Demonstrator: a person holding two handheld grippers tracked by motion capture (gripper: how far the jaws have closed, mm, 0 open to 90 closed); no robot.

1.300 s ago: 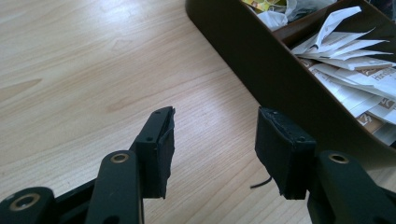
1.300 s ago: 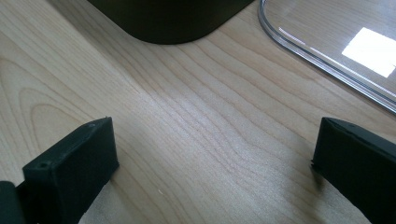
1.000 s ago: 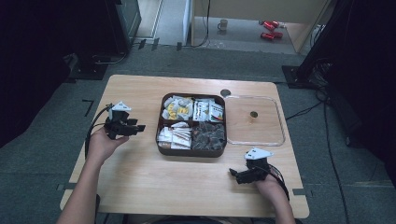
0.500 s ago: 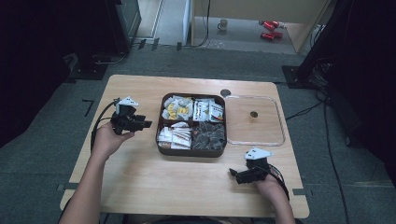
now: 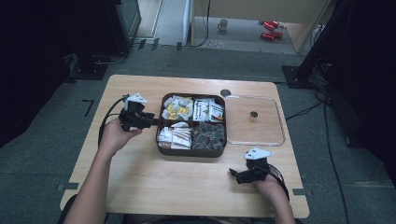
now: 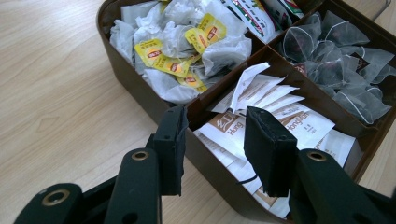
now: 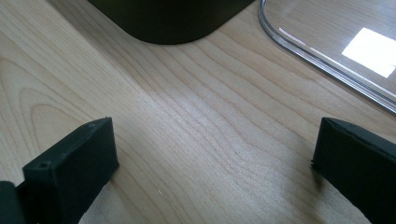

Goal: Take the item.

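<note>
Right gripper is sitting near the table's near-right corner, held low in the person's right hand; its jaws are standing wide apart with bare wood between them, gripping nothing. In the right gripper view the dark box corner is lying just ahead and the clear lid's rim is running off to the upper right.

Left gripper is hovering at the left wall of the brown divided box, which is sitting around the table's middle. Its jaws have just been closing and are standing partly open, nothing pressed between the pads. In the left gripper view they are straddling the box wall right at the divider, aiming at the paper tea sachets in the near-left compartment.

Far-left compartment is holding white tea bags with yellow tags. Near-right compartment is holding mesh pyramid bags. Far-right one is holding printed packets.

Clear lid is lying flat just right of the box, toward the table's right edge.
</note>
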